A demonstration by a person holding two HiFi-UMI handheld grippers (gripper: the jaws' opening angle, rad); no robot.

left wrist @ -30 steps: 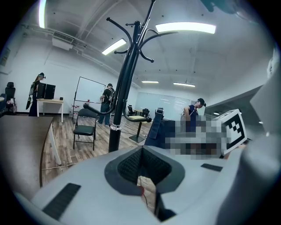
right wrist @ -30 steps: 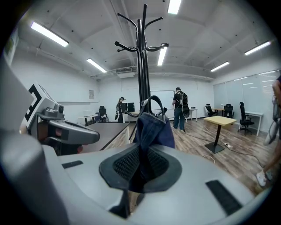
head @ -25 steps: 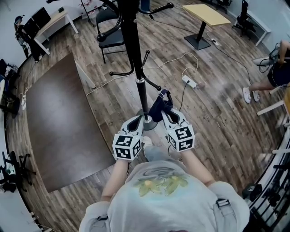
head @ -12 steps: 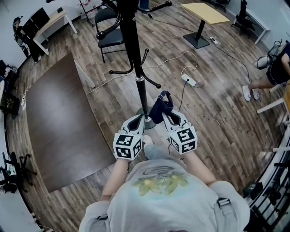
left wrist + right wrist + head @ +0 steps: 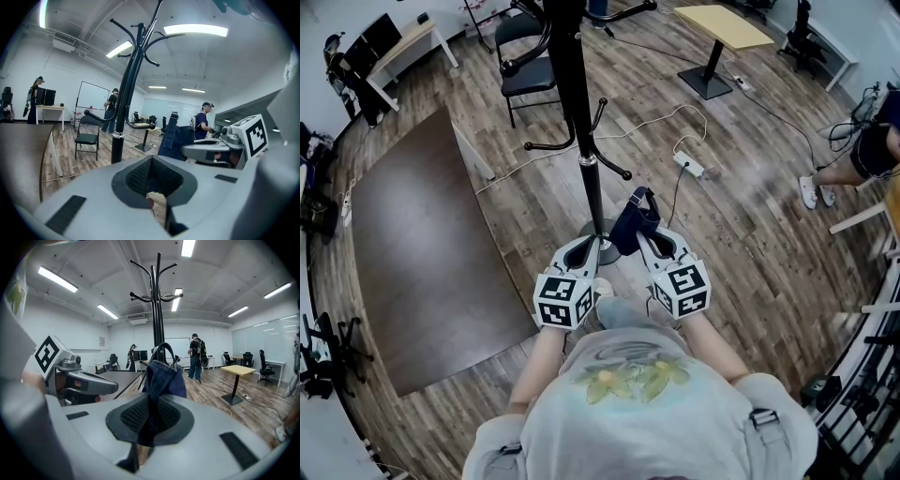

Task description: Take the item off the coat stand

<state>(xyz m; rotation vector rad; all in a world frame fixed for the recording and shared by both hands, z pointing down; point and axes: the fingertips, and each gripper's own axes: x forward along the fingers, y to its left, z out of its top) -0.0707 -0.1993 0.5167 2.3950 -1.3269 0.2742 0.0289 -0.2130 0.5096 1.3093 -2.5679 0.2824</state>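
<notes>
Wood-plank flooring [image 5: 750,234] runs under a black coat stand [image 5: 572,94], with a dark mat [image 5: 422,253] to one side. Over the past second almost nothing has shifted. The right gripper [image 5: 647,242] stays clenched on the dark blue bag [image 5: 630,217] (strap loop uppermost), holding it low beside the stand's pole and, as far as the head view shows, clear of the hooks. The left gripper [image 5: 585,248] sits alongside, jaws closed together on nothing. The bag looks already freed; what remains, I judge, is carrying it away.

L gripper [image 5: 585,247] closed; R gripper [image 5: 646,236] clamped
</notes>
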